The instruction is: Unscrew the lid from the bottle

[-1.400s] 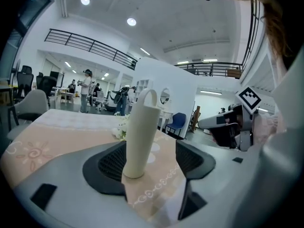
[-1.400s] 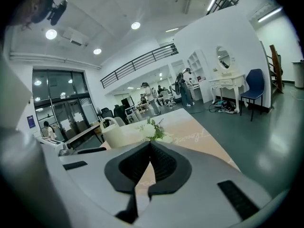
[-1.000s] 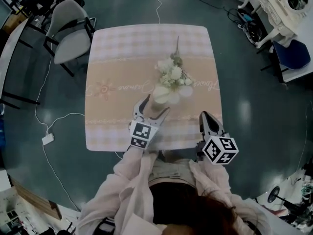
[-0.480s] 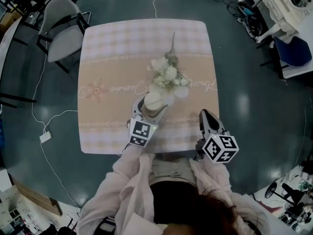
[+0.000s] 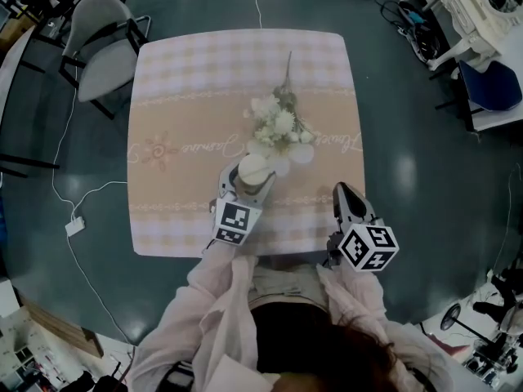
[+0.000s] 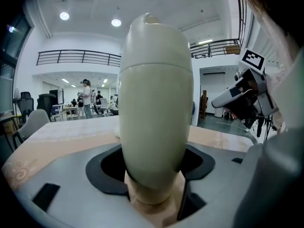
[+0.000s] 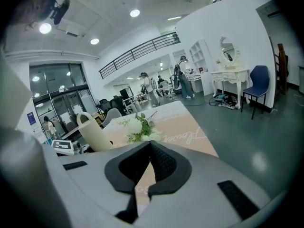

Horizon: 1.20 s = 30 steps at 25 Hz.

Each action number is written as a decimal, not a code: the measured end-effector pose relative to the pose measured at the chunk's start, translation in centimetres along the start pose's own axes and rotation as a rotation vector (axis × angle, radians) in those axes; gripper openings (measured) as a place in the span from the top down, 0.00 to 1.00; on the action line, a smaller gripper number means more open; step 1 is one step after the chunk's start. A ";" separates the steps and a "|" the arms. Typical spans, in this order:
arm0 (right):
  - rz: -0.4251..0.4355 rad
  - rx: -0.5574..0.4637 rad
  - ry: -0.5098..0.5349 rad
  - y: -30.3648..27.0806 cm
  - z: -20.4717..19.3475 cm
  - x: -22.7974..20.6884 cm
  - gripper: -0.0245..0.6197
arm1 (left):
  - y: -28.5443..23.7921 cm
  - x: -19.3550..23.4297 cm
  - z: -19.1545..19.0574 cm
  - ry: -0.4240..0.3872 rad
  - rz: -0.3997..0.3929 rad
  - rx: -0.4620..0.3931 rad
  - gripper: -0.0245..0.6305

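The bottle (image 6: 154, 122) stands upright near the worktop's (image 5: 180, 80) front edge, lid (image 6: 154, 42) topmost. The left hand-held gripper (image 5: 248, 183), its jaws just closing, clasps it. The right hand-held gripper (image 5: 341, 193) is pinched together, empty. Grey floor (image 5: 425, 178) lies all round.

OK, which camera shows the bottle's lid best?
The left gripper view: the lid is close-up, side-on, its seam with the bottle clear. The head view shows only its top; the right gripper view, small and far.

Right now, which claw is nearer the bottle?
Left. The left claw has just been closing its jaws onto the bottle, which stands between them; the right claw, shut, hangs apart to its right.
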State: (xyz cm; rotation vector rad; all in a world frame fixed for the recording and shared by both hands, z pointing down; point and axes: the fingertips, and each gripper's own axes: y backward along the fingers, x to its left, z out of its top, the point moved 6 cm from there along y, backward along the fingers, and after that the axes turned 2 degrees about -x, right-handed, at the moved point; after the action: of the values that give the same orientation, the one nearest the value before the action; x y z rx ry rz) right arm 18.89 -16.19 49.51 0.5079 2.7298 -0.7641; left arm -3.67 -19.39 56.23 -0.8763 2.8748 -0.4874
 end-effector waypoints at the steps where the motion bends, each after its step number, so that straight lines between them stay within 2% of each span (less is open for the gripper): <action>1: 0.000 0.000 0.001 0.0 0.0 0.0 0.94 | 0.0 0.0 0.0 0.001 0.000 0.002 0.49; 14: -0.008 -0.029 0.000 1.6 -0.2 1.1 0.94 | 0.7 0.1 0.5 0.037 -0.048 0.028 0.49; 23: -0.003 -0.073 0.011 2.9 0.0 2.8 0.94 | 2.2 -0.5 1.9 0.003 -0.139 0.079 0.49; 30: 0.031 -0.113 0.018 4.4 0.9 5.0 0.94 | 4.2 -1.2 3.9 0.037 -0.216 0.074 0.49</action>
State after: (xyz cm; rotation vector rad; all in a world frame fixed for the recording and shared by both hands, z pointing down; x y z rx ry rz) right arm 16.29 -11.90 45.09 0.5333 2.7554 -0.5965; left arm -4.17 -16.55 51.15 -1.1840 2.7870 -0.6314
